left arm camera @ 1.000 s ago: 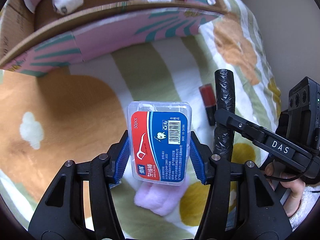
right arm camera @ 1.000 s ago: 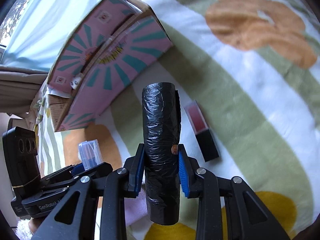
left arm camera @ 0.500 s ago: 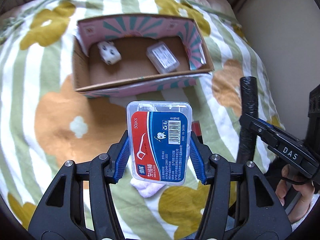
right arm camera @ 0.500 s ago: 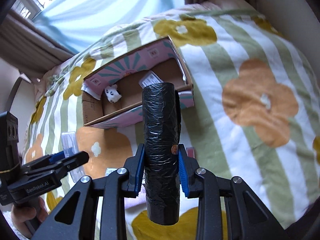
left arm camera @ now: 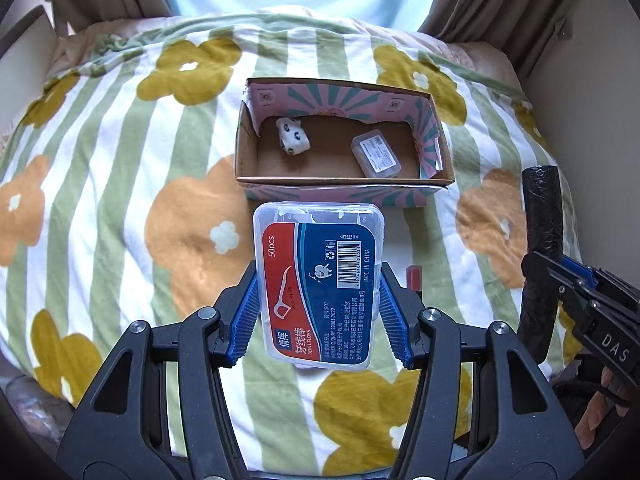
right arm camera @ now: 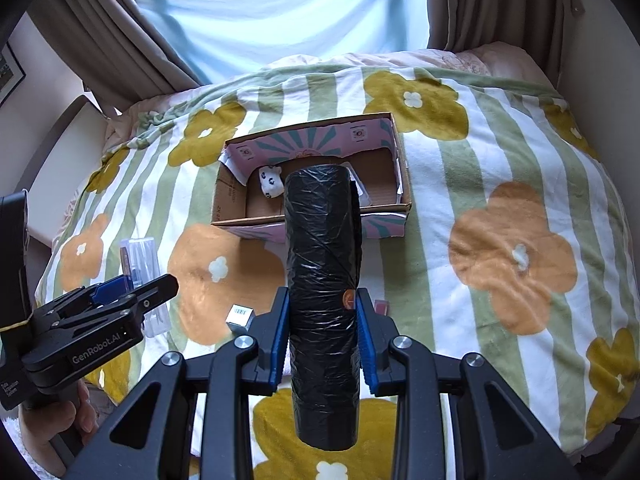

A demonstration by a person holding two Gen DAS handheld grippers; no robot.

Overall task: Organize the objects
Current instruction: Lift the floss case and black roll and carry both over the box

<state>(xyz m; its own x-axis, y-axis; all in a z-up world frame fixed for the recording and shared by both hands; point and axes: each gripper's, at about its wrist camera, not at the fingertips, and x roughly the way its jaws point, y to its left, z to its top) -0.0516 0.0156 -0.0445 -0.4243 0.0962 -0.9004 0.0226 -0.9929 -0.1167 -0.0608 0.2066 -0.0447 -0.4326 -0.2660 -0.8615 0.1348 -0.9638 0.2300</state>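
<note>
- In the left wrist view, the cardboard box [left arm camera: 344, 178] sits at upper centre of the frame on the flowered blanket [left arm camera: 120, 184], open side up.
- Inside it, a small white patterned bundle [left arm camera: 293, 141] lies at the left and a clear plastic case [left arm camera: 376, 153] at the right, well apart from each other.
- The left gripper [left arm camera: 320, 312] pinches the dental floss box [left arm camera: 319, 284] by its two long sides, at lower centre of the frame.
- The floss box's long axis runs along the fingers, its far end pointing toward the cardboard box and overlapping that box's near wall in the picture.
- A red and black item [left arm camera: 414, 278] peeks out just right of the floss box, lying on the blanket.
- In the right wrist view, the right gripper [right arm camera: 323, 338] clamps the black bag roll [right arm camera: 322, 296] at its lower half.
- The roll's long axis runs up the centre of the frame, and its top hides the middle of the cardboard box.
- A small grey carton [right arm camera: 240, 316] lies on the blanket at lower left of the roll.
</note>
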